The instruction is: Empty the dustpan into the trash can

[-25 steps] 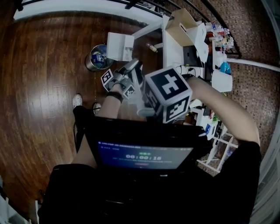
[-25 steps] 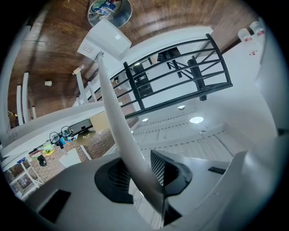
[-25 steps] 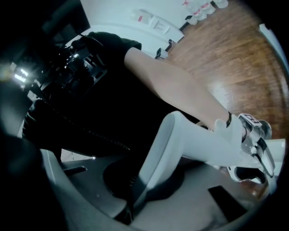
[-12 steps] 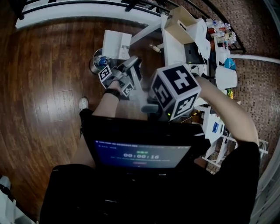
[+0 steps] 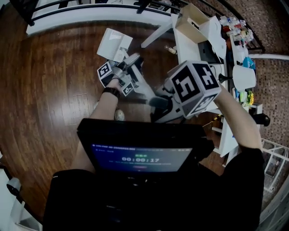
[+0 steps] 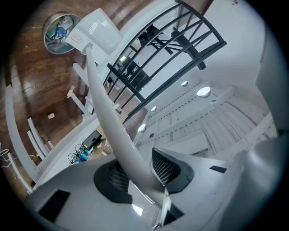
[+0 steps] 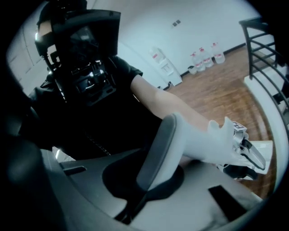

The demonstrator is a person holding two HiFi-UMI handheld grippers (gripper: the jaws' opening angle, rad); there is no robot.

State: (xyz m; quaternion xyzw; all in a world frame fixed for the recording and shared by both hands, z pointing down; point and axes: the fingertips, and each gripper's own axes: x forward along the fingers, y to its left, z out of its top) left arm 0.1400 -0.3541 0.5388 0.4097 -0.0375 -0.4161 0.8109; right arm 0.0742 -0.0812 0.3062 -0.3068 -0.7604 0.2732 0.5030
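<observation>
A white long-handled dustpan [image 5: 112, 44] hangs over the wooden floor, its pan tipped above the metal trash can [image 6: 56, 28], which holds blue and white rubbish. The head view hides the can behind the pan [image 6: 95, 30]. My left gripper [image 5: 132, 65] clasps the white handle shaft [image 6: 104, 103] partway along. Its jaws have just been opening a little, with the shaft still gripped between them [image 6: 144, 173]. My right gripper [image 5: 158, 103] is shut on the handle's grey-edged end [image 7: 158, 149]. The right gripper view also shows the left gripper [image 7: 241, 144].
A white desk [image 5: 189, 45] with an open cardboard box [image 5: 192, 25] stands to the right, with cluttered shelves beyond it. A black railing [image 5: 90, 6] runs along the far wall. Small scraps [image 6: 51, 116] lie on the floor by the desk legs. My shoe [image 5: 119, 115] is below the left arm.
The dustpan has swung up and over the trash can, which is now hidden in the head view. Both grippers rose in the picture and the right gripper's marker cube turned.
</observation>
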